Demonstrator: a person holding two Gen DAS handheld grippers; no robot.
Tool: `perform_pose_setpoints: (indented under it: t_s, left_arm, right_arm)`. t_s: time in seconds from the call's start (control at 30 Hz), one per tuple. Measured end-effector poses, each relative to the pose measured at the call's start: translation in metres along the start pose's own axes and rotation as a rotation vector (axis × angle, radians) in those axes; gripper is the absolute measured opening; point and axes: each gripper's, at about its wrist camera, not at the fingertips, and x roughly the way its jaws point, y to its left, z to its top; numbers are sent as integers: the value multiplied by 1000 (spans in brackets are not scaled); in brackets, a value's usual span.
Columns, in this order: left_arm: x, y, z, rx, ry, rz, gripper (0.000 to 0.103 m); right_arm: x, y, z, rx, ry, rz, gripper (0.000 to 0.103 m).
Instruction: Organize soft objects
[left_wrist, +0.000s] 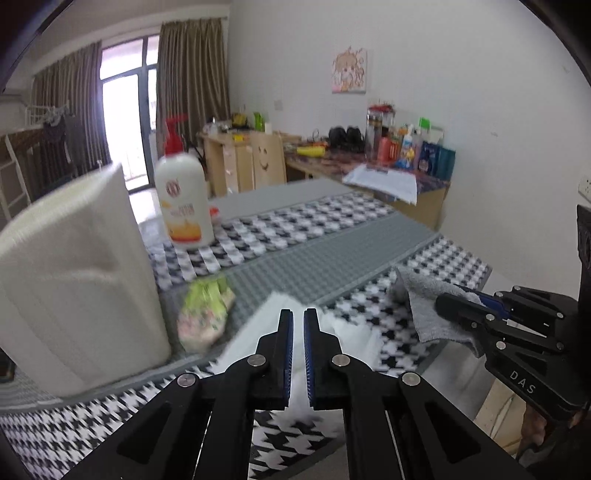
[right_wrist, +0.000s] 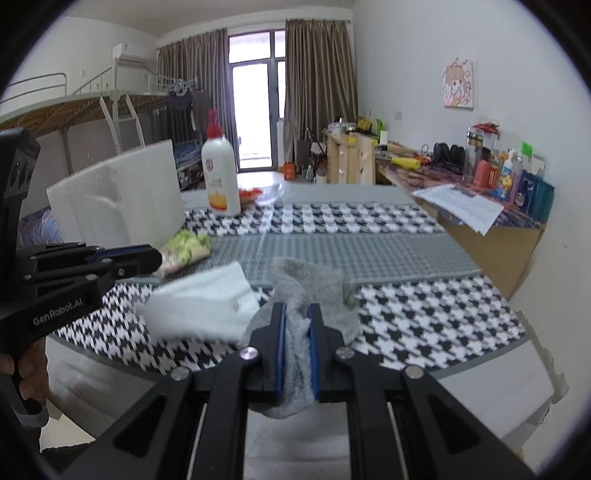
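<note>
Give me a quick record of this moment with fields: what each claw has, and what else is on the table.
left claw: shut on white cloth
right claw: shut on grey towel
surface: houndstooth table mat
loose soft item: green floral cloth, lying beside white bin
also on table: lotion bottle, upright behind the bin

A room with plain white walls. At the far end, a glass balcony door lets in bright daylight, with brown curtains hanging on both sides. An air conditioner is mounted high on the wall left of the door, above a metal-framed loft bed with a white ladder. A cartoon picture hangs on the right wall over a long, cluttered wooden desk. Beyond it, a pale wooden drawer unit stands near the door.
</note>
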Motion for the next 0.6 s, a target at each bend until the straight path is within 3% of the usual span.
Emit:
perform_pose_setpoints:
  t_s: [0.33, 0.6]
  left_arm:
    - [-35, 8, 32, 6, -100, 30, 6]
    - [-42, 14, 39, 13, -128, 39, 6]
  right_arm:
    - [-23, 1, 31, 26, -86, -4, 14]
    - [-21, 1, 40, 32, -102, -3, 14]
